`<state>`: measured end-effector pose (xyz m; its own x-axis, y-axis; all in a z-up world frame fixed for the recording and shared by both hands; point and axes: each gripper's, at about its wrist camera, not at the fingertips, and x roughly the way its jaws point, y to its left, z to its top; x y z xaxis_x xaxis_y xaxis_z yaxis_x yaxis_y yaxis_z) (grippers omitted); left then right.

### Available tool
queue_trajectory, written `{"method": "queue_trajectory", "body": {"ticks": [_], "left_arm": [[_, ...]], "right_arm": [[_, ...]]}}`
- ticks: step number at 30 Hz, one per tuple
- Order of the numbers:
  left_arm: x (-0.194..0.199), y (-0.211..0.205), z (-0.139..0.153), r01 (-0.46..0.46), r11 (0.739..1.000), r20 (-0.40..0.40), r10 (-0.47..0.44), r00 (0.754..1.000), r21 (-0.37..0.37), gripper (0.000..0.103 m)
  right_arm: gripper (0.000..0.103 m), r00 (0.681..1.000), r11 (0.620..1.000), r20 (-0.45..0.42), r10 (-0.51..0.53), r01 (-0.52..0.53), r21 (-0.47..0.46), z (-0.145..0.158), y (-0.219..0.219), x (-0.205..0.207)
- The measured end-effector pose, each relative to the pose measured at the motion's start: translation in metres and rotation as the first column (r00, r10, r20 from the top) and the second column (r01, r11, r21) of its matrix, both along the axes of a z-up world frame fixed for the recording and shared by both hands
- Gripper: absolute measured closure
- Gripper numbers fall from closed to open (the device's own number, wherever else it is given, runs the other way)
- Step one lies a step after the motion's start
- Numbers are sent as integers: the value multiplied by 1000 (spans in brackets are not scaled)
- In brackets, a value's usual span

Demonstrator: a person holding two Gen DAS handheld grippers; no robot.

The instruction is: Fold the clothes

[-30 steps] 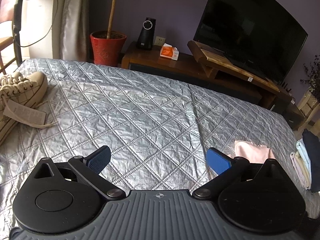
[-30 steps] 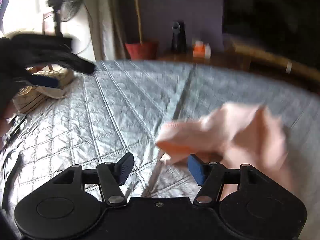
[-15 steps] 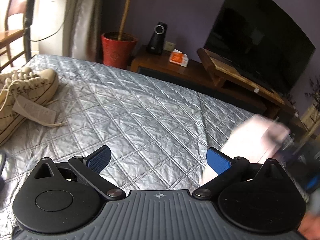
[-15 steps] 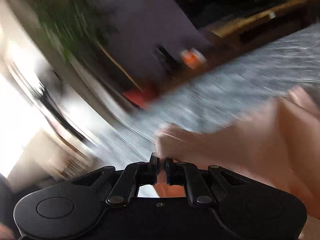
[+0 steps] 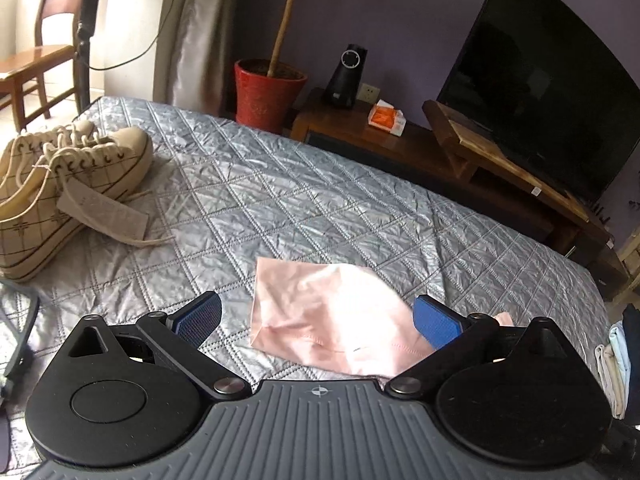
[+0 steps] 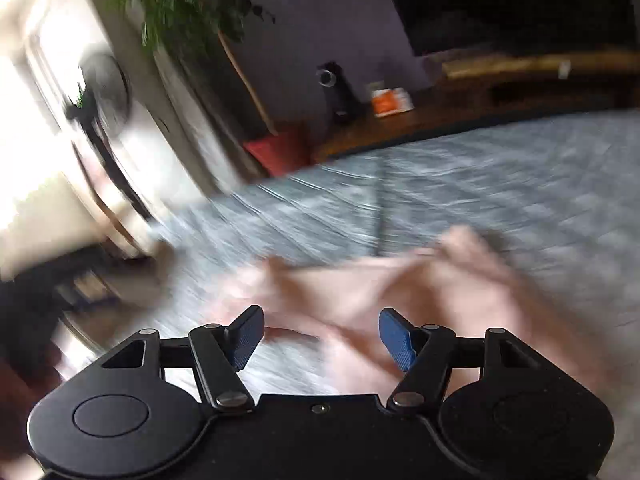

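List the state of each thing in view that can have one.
Left gripper: jaws open, holding nothing.
Right gripper: jaws open, holding nothing.
Pink cloth: lying on the bed, rumpled, not folded.
TV: screen dark.
Sneakers: on the bed, laces loose.
Stack: folded, at the bed's right edge.

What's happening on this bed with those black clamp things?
A person is folding clothes using two handheld grippers. A pink garment lies crumpled on the grey quilt. The left gripper and the right gripper are both open, holding nothing. Sneakers sit off to one side.
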<state>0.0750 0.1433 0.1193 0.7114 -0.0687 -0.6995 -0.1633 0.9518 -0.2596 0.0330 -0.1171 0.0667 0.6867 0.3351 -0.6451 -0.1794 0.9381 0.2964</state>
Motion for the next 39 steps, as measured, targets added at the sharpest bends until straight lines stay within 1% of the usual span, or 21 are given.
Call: {"method": "queue_trajectory", "body": {"ticks": [3,5,6,9,12,13,14,15,16,19,22,24,25,26,29,31,33,35,36,37,39], "left_arm": [[-1,1,2,6,1000,6,-6,1000,5,0],[-1,0,2,6,1000,9,-6,1000,6,0],[-1,0,2,7,1000,10,-7,1000,6,0],[0,-4,0,13,1000,5,-13,1000,13,0],[0,-8,-1,24,999,4,-24,1000,24,0],[1,-9,-1,25,999,4,-25,1000,25,0],[1,-10,-1,26,999,5,-27,1000,25,0],[1,-10,-2,26,999,5,-26,1000,24,0],[2,-10,-2,26,999,5,-26,1000,23,0],[2,-13,-2,33,999,6,-34,999,26,0],[2,-14,-3,39,999,5,-40,999,27,0],[1,-14,-3,43,999,5,-43,999,28,0],[1,-14,-3,44,999,5,-44,999,30,0],[1,-14,-2,43,999,5,-43,999,28,0],[2,-13,-2,39,999,5,-39,999,23,0],[1,-14,-2,43,999,5,-43,999,25,0],[1,-16,-3,51,998,5,-51,999,30,0],[1,-17,-3,57,998,3,-57,998,34,0],[2,-17,-3,57,998,3,-57,998,34,0],[2,-17,-3,55,998,2,-55,998,31,0],[3,-16,-3,50,998,1,-50,999,26,0]], "right_arm": [[36,996,974,-74,52,-67,-216,-11,-4,-24],[36,991,949,-125,39,-76,-306,-17,-9,-44],[36,988,954,-153,12,-57,-295,-22,-16,-54],[35,964,990,-254,-74,41,-132,-47,-43,-59],[33,948,993,-297,-117,106,-51,-63,-50,-63],[43,953,994,-283,-112,101,-51,-61,-47,-66],[76,956,994,-274,-107,99,-44,-59,-45,-68],[97,958,995,-267,-101,97,-27,-58,-44,-68],[101,964,996,-248,-94,94,-14,-54,-44,-70],[102,986,997,-150,-72,73,2,-36,-40,-81],[99,993,996,-88,-84,81,-40,-23,-33,-85],[75,988,993,-101,-117,112,-48,-24,-42,-79],[50,986,990,-108,-128,122,-65,-25,-46,-78],[40,984,986,-114,-136,124,-107,-28,-48,-77],[40,983,969,-143,-113,77,-234,-41,-49,-71],[41,981,968,-165,-101,58,-243,-51,-51,-66],[42,980,975,-173,-100,61,-215,-60,-56,-59],[52,980,975,-181,-81,41,-219,-66,-55,-55],[62,982,969,-177,-68,23,-246,-66,-52,-55],[97,984,969,-172,-55,11,-249,-65,-51,-56],[97,985,980,-162,-61,28,-197,-59,-54,-60]]}}
